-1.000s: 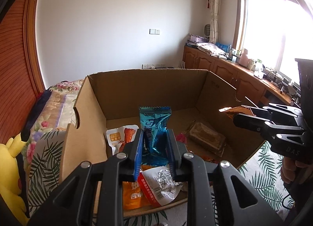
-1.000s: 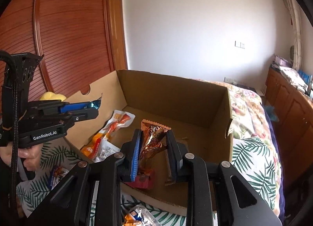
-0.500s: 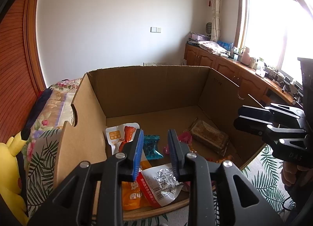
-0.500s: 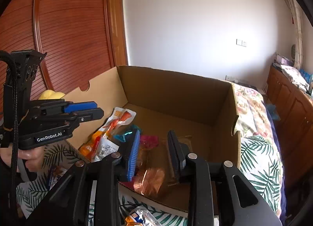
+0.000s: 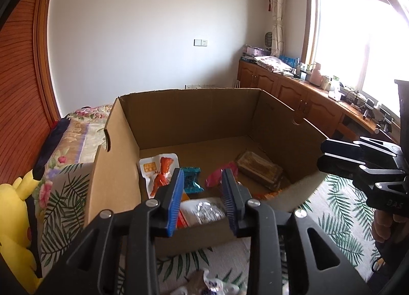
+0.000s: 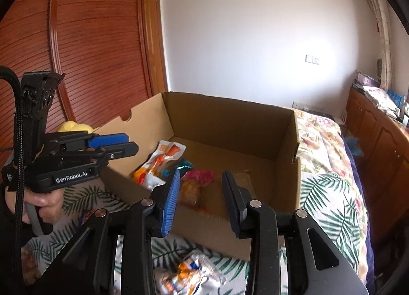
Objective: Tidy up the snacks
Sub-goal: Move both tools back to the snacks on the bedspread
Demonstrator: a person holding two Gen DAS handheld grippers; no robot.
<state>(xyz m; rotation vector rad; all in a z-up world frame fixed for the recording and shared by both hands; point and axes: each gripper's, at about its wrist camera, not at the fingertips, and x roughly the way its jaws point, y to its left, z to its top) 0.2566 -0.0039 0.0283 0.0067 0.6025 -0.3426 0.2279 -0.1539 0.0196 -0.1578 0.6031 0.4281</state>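
Note:
An open cardboard box (image 5: 191,116) stands on the bed. Inside lie a teal packet (image 5: 190,180), a pink packet (image 5: 219,176), a brown packet (image 5: 260,169) and a white-and-orange packet (image 5: 158,167). My left gripper (image 5: 203,185) hovers over the box's near edge. Its jaws are opening and hold nothing. In the right wrist view the box (image 6: 230,121) holds a copper-orange packet (image 6: 190,190) beside the pink packet (image 6: 200,175). My right gripper (image 6: 200,187) is above the near wall, its jaws opening and empty. Each view shows the other gripper: the right gripper (image 5: 340,157) and the left gripper (image 6: 112,144).
Loose snack packets (image 6: 194,272) lie on the leaf-patterned bedcover (image 6: 329,192) in front of the box. A yellow plush toy (image 5: 12,205) sits left of it. Wooden cabinets (image 5: 306,101) run under the window, and a wooden wardrobe (image 6: 89,52) stands behind.
The left gripper let go of the teal packet and the right one of the copper packet. Both packets dropped into the box. Both grippers pulled back toward the near edge with jaws widening.

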